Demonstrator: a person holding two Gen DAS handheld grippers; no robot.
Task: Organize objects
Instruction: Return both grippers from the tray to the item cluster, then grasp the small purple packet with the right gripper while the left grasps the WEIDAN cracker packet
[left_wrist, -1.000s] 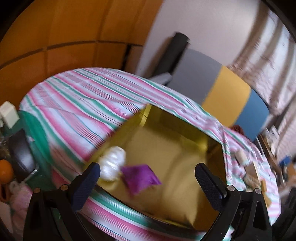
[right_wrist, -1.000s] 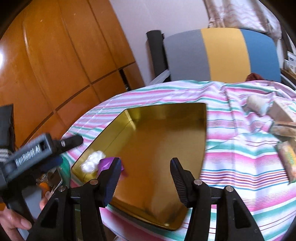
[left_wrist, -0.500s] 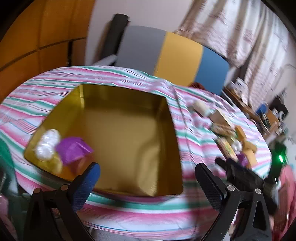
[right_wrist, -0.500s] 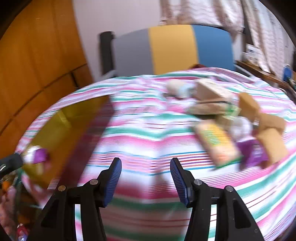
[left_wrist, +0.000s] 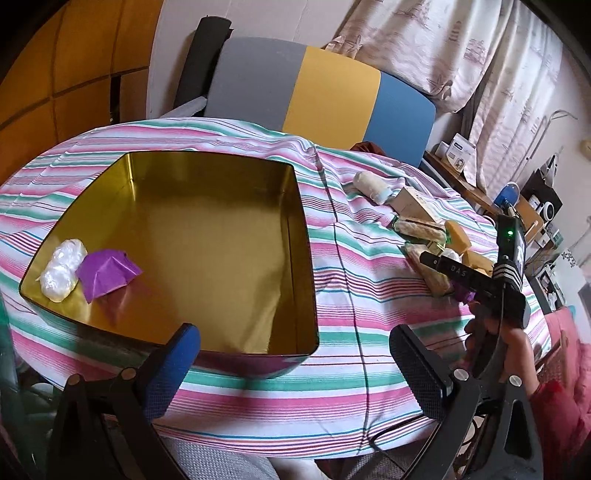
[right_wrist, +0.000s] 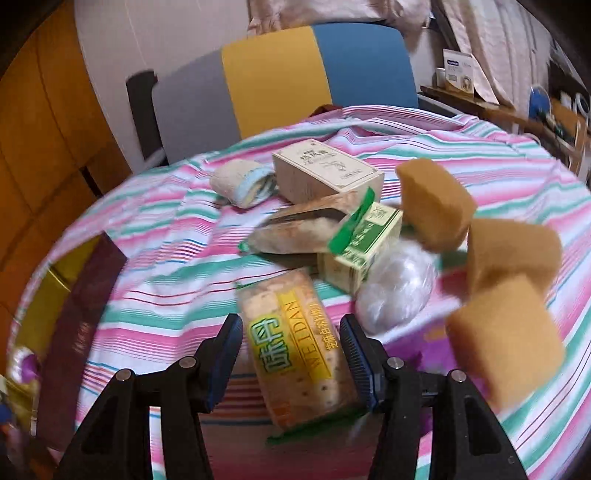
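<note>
Straddling the cracker packet (right_wrist: 295, 347), the right gripper (right_wrist: 291, 354) fingers stand apart; advise closing squarely across its width, gently.

A round worktop (left_wrist: 332, 280) draped in a pink, green and white striped cloth fills the middle of the room. Behind it stands a chair (left_wrist: 325, 92) whose backrest is banded grey, yellow and blue. Orange-brown wooden panelling (left_wrist: 74, 66) covers the wall on the left, meeting a plain pale wall (right_wrist: 155, 40). Patterned beige curtains (left_wrist: 461, 55) hang on the right, above a cluttered wooden shelf (left_wrist: 480, 192).
</note>
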